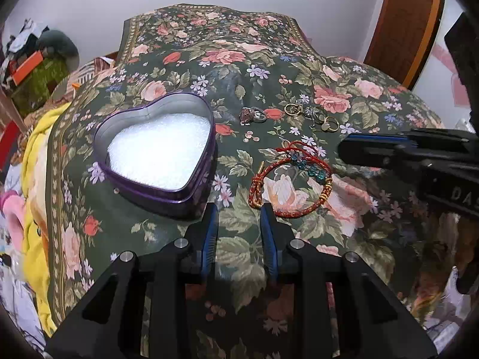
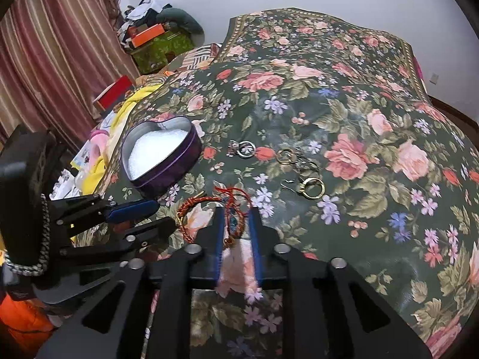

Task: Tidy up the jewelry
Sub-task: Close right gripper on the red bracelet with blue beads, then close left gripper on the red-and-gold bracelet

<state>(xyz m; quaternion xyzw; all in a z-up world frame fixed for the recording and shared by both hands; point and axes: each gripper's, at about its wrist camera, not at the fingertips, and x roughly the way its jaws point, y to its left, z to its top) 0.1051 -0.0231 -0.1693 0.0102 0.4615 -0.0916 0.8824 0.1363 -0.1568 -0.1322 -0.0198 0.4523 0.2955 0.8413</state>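
A purple heart-shaped tin (image 1: 155, 149) with white padding lies open on the floral cloth; it also shows in the right wrist view (image 2: 161, 155). Red woven bracelets (image 1: 290, 176) with blue beads lie right of it. My left gripper (image 1: 239, 212) is open and empty, just short of the tin and bracelets. My right gripper (image 2: 236, 218) is open, its fingers on either side of the bracelets (image 2: 233, 209), not closed on them. A silver ring with a pink stone (image 1: 253, 115) and several gold and silver rings (image 1: 311, 115) lie farther back; the rings also show in the right wrist view (image 2: 302, 170).
The floral cloth (image 1: 269, 59) covers a bulging surface. Yellow fabric (image 1: 36, 179) and cluttered boxes (image 1: 30, 68) lie at the left edge. A wooden door frame (image 1: 404, 30) stands at the back right, a striped curtain (image 2: 45, 59) at the left.
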